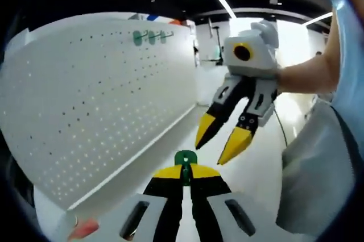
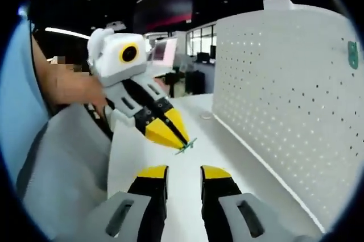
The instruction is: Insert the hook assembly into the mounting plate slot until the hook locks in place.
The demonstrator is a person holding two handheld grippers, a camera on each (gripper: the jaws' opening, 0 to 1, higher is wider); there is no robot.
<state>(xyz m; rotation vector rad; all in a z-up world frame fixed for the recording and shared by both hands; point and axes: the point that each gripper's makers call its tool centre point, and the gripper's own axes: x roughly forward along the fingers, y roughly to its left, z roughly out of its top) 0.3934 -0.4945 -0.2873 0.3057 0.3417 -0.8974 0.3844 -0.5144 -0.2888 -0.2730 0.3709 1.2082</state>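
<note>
White tabletop runs beside a pegboard [image 1: 96,100]. Left tongs [image 1: 186,175] pinch the small green hook [image 1: 185,159] at their tips; right tongs [image 2: 183,178] stand apart, empty, just beyond. Hook looks light, stiff, slippery plastic; best gripped by its flat tab.

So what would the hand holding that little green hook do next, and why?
Probably carry the green hook toward the white pegboard. The left gripper is shut on it, yet it hangs above the table, apart from the holes. The right gripper is open and empty, so it could steady the insertion.
</note>
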